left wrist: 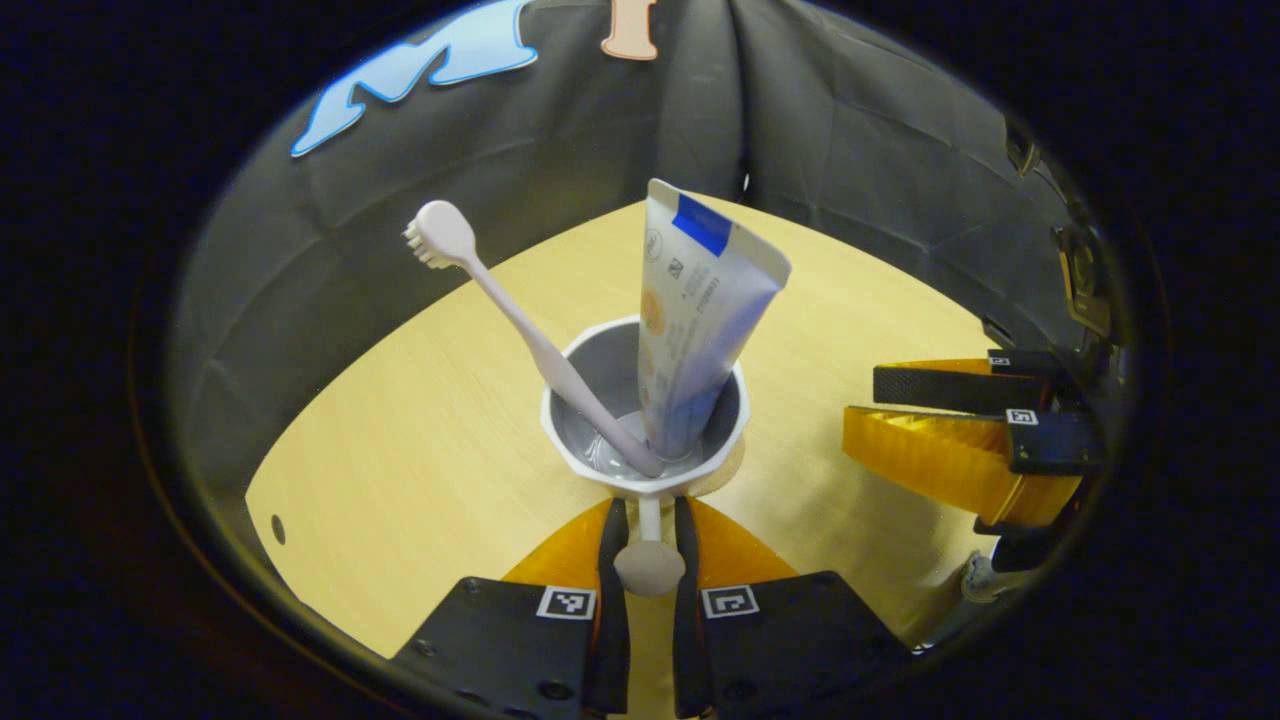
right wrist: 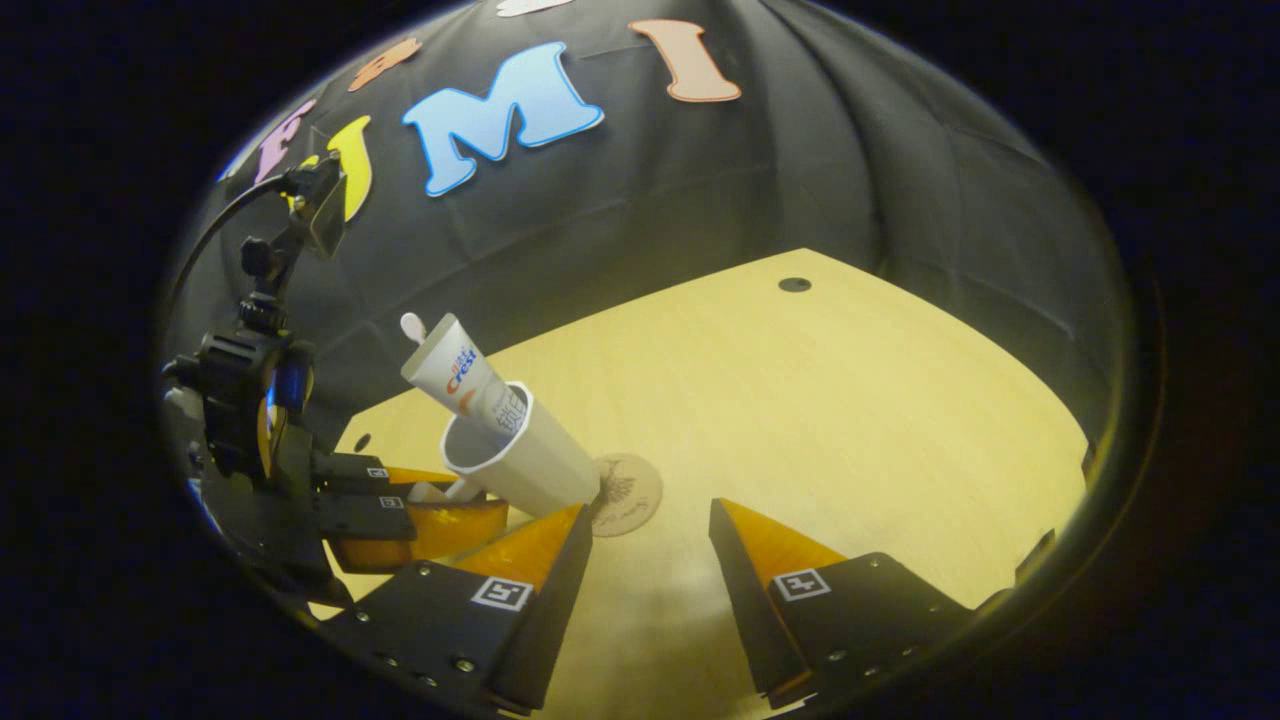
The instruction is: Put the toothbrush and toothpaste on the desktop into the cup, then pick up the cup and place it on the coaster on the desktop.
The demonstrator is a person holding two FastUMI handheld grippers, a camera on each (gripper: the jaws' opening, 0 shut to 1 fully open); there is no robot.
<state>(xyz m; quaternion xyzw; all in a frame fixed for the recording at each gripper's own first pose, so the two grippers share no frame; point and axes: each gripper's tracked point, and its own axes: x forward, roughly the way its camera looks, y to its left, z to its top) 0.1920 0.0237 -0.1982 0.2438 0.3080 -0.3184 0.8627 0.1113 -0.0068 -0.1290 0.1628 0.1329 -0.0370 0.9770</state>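
Left gripper view: your left gripper pinches the cup handle, toothbrush and toothpaste inside, beside the coaster; your right gripper gapes, holding nothing.

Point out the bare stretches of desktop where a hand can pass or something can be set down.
Widest free patch: the desktop from the coaster out to the far edge hole, beyond the right gripper. Another lies left of the cup toward the booth wall. Crowded: around the cup, where the left gripper holds its handle and the coaster sits alongside.
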